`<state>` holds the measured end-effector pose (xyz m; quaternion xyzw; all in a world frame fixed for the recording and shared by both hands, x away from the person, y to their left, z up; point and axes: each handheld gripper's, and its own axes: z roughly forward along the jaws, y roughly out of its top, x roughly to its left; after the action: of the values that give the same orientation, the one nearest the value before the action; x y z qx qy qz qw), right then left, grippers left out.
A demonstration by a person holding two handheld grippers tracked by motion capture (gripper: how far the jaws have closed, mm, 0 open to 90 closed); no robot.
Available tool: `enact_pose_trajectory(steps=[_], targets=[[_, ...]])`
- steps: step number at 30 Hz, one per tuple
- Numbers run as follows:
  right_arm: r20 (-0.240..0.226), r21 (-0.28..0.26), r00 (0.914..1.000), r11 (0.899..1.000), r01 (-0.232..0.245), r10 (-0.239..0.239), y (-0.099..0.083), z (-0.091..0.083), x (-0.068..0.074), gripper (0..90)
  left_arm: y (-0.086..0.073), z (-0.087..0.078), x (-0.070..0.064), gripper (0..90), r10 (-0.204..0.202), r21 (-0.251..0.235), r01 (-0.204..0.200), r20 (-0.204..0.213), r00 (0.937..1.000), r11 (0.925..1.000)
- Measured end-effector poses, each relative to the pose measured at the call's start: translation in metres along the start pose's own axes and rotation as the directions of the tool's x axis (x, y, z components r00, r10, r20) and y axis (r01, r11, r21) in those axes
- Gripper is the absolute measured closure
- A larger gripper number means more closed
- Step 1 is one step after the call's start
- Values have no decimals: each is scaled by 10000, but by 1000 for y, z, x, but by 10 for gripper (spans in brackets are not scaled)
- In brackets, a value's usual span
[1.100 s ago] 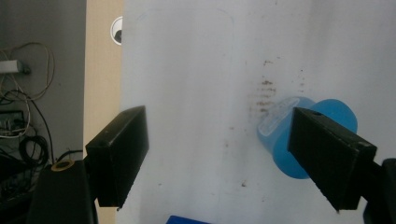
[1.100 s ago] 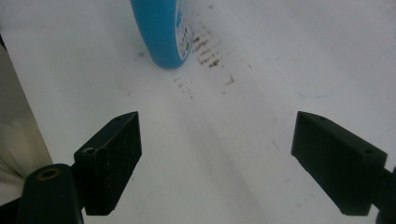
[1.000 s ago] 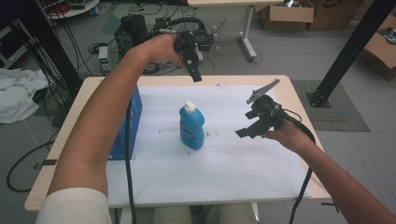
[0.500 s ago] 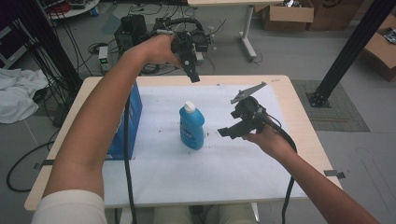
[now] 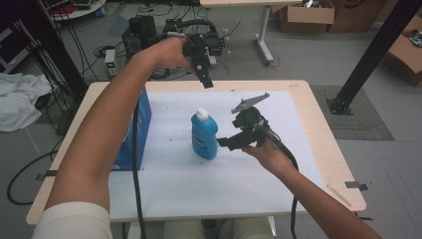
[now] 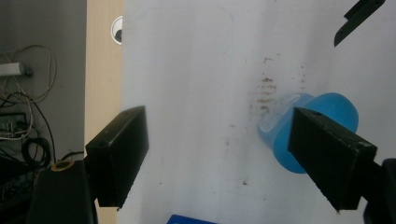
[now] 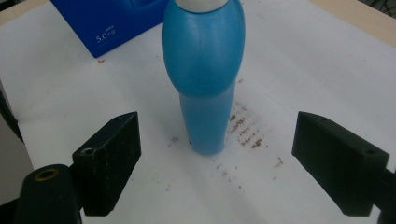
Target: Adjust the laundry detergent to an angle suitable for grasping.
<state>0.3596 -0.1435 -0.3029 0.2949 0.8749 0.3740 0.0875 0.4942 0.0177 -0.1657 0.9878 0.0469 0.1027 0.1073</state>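
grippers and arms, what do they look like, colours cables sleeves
Both are black handheld units. The right gripper carries a grey three-cornered plate on top and trails a black cable. The left gripper trails one too. Their tongs are blocky black pads. A white short sleeve covers the left upper arm.

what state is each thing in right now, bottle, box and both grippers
bottle: upright on the white mat, white cap on, ungripped
box: standing on the mat, left of the bottle
left gripper: open, raised over the table's far edge
right gripper: open, beside the bottle, not touching
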Motion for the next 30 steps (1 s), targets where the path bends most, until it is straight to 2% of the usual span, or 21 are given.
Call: enact_pose_trajectory(steps=[3,4,12,13,14,30], targets=[[52,-149,10000,9999,-41,42,1,9,4,155,0,0,1,214,97,-9,-97,-68,9999,10000],[88,-210,9999,9998,-73,75,1,11,5,154,-1,0,0,214,-10,-24,10,-15,10000,10000],[171,-358,9995,9991,-248,254,1,29,6,154,-2,1,2,214,-14,-26,14,-12,10000,10000],[171,-358,9995,9991,-248,254,1,29,6,154,-2,1,3,214,92,-20,-93,-57,9999,10000],[229,-402,9994,9989,-256,265,2,32,6,154,-2,2,2,214,-34,-39,34,2,10000,10000],[321,-690,9985,9967,-427,450,9,53,7,154,-3,5,5,214,-4,51,4,31,10000,10000]])
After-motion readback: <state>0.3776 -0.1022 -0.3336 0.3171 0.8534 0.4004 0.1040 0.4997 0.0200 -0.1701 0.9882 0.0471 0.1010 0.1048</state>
